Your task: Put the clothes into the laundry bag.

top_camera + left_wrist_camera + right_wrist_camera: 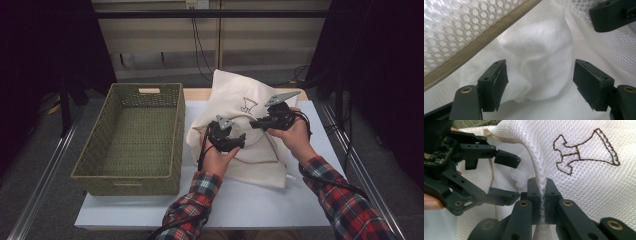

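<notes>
Right gripper view: my right gripper [543,202] pinches the mesh bag [584,182] edge; left gripper [507,177] spread over the white cloth [536,62], which may slip back out if that edge sags.

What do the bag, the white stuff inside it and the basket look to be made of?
Mesh bag: white honeycomb-net fabric, likely synthetic, with a beige zipper.
White bundle: soft, matte, crumpled cloth, maybe cotton.
Basket: olive-green woven strands, wicker or plastic; can't tell which.

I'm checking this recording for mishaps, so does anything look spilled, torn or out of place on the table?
Nothing stands out. The mesh laundry bag is rumpled only because the right gripper pinches its edge up. White cloth sits inside; the green basket stands squarely.
</notes>
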Tool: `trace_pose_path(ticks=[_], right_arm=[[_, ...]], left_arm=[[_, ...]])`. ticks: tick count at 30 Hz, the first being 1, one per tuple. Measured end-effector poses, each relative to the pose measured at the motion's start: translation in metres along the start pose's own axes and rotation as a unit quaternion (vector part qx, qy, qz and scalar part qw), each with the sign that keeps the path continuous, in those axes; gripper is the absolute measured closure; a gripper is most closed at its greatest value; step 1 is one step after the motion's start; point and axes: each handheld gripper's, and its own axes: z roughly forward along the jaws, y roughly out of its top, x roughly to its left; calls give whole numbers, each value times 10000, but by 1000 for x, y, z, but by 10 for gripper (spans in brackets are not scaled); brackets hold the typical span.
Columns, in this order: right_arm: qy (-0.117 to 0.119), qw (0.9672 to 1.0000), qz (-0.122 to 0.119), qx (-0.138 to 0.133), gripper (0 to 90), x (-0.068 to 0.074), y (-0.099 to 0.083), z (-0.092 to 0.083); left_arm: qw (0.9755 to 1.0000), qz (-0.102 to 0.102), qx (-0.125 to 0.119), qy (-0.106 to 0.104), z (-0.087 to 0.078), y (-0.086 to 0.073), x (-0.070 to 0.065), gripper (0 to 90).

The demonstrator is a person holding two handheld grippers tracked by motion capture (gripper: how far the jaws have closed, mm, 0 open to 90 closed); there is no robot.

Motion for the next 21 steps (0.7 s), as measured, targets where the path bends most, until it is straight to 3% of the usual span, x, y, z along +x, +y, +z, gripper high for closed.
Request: trace_pose_path(ticks=[6,21], right_arm=[[57,9999,-81,31,858,3,-6,-1],[79,9992,-352,148,853,18,-22,8]], left_arm=[[9999,1,-71,-134,-10,-3,-2,219],[9998,129,-40,-145,-26,-19,-2,163]])
